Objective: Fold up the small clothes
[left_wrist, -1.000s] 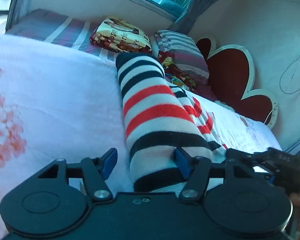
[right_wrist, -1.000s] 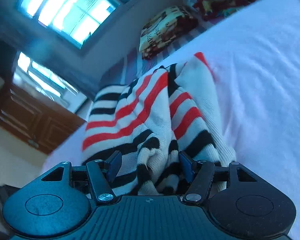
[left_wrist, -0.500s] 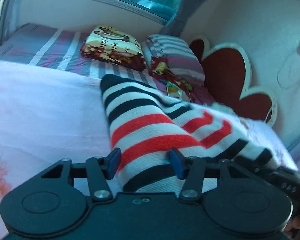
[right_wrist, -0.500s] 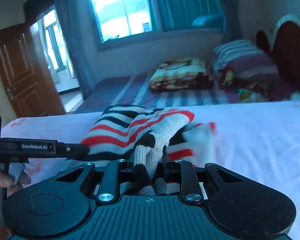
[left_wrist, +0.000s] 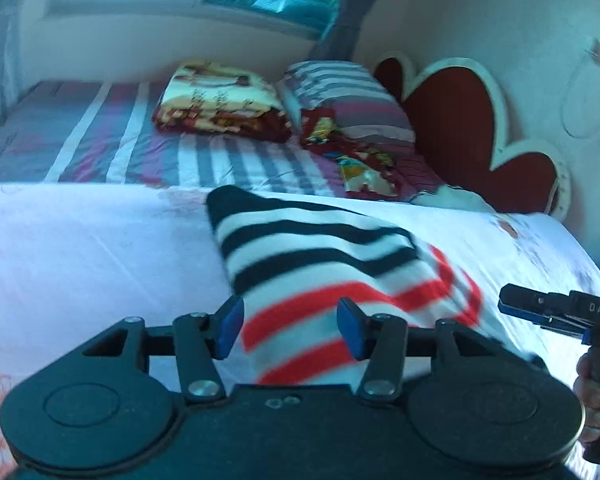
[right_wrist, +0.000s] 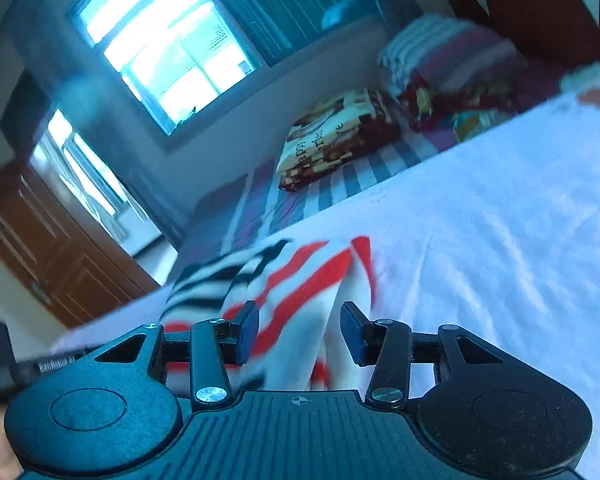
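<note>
Striped knit garment lay folded on the white bedsheet, black bands far, red bands near. Left claw spread wide, fabric between its blue pads but unpinched. Right claw likewise released, straddling the garment's near edge.

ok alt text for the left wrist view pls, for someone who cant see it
A striped garment in black, white and red lies on a pale pink sheet, reaching between the open blue-tipped fingers of the left gripper. The right gripper enters from the right edge; a folded blanket and heart-shaped headboard sit behind.
</note>
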